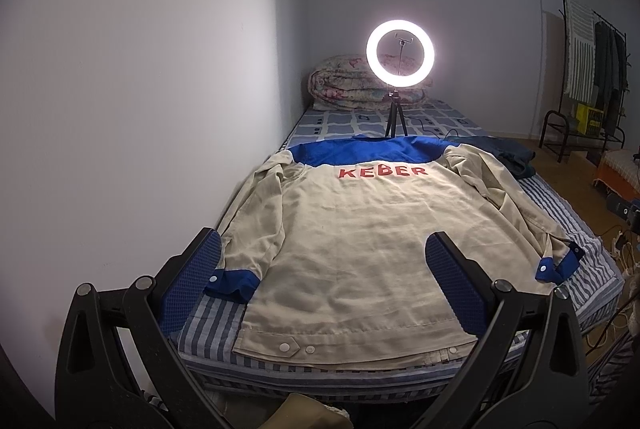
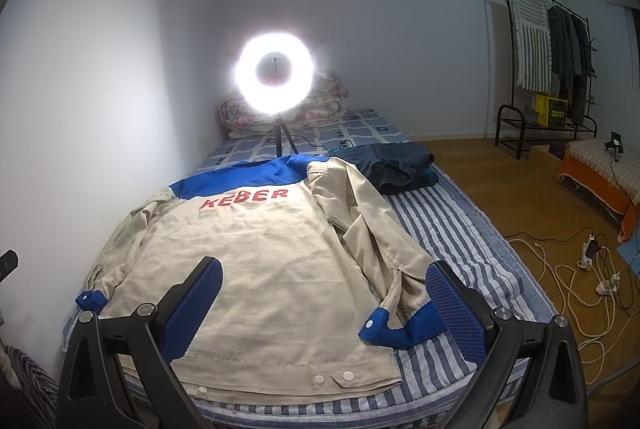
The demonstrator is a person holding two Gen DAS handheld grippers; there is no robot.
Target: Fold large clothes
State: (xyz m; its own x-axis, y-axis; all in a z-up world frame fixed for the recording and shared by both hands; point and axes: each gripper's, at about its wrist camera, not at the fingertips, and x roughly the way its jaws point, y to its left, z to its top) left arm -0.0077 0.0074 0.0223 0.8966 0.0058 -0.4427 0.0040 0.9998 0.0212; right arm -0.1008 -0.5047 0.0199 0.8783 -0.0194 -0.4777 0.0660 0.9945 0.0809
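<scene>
A beige work jacket (image 1: 352, 245) with a blue yoke, blue cuffs and red "KEBER" lettering lies back-up and spread flat on the striped bed (image 1: 576, 241); the right wrist view shows the jacket (image 2: 272, 269) too. Its left cuff (image 1: 232, 283) and right cuff (image 2: 400, 325) rest beside the hem. My left gripper (image 1: 324, 249) hovers above the jacket's lower half, open, holding nothing. My right gripper (image 2: 324, 277) hangs over the lower right part near the right sleeve, open and empty as well.
A lit ring light (image 1: 400, 55) on a small tripod stands on the bed beyond the collar, in front of a rolled quilt (image 1: 348, 81). Dark folded jeans (image 2: 392, 165) lie at the jacket's far right. A wall runs along the left; cables (image 2: 580, 277) and a clothes rack (image 2: 548, 61) stand right.
</scene>
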